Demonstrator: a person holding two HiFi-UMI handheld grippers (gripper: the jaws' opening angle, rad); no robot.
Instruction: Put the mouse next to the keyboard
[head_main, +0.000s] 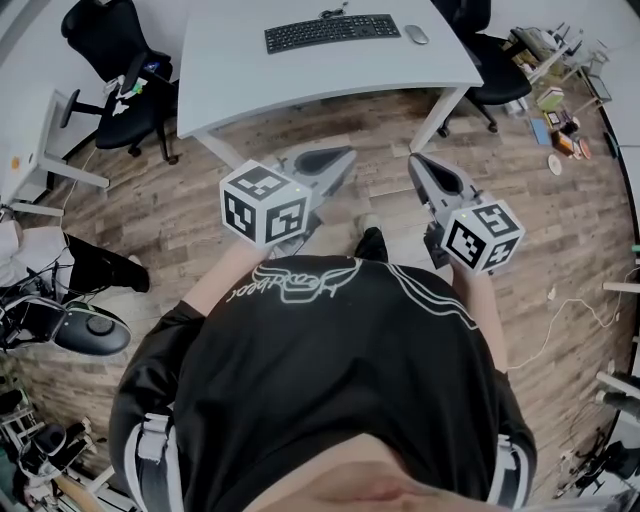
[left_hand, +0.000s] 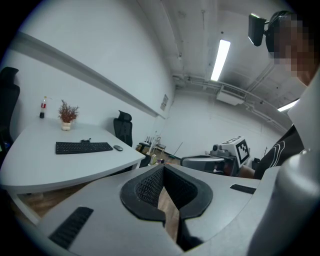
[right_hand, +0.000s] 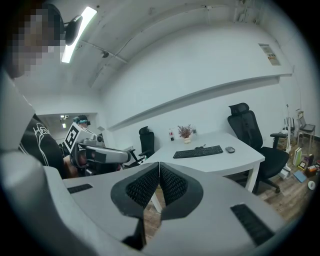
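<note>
A black keyboard (head_main: 332, 32) lies on the white table (head_main: 230, 80) at the far side, and a grey mouse (head_main: 416, 35) sits just to its right. Both grippers hang over the wood floor, well short of the table. My left gripper (head_main: 343, 156) is shut and holds nothing. My right gripper (head_main: 417, 161) is also shut and empty. In the left gripper view, the keyboard (left_hand: 83, 147) and mouse (left_hand: 118, 148) lie far beyond the closed left gripper (left_hand: 163, 167). The right gripper view shows the keyboard (right_hand: 198, 151) and mouse (right_hand: 230, 149) beyond the closed right gripper (right_hand: 159, 165).
Black office chairs stand at the table's left (head_main: 115, 70) and right (head_main: 490, 60). A small potted plant (right_hand: 186, 132) and a bottle (right_hand: 171, 135) sit at the table's back. Clutter and a shelf (head_main: 560, 110) fill the right side, and a white cable (head_main: 570, 320) lies on the floor.
</note>
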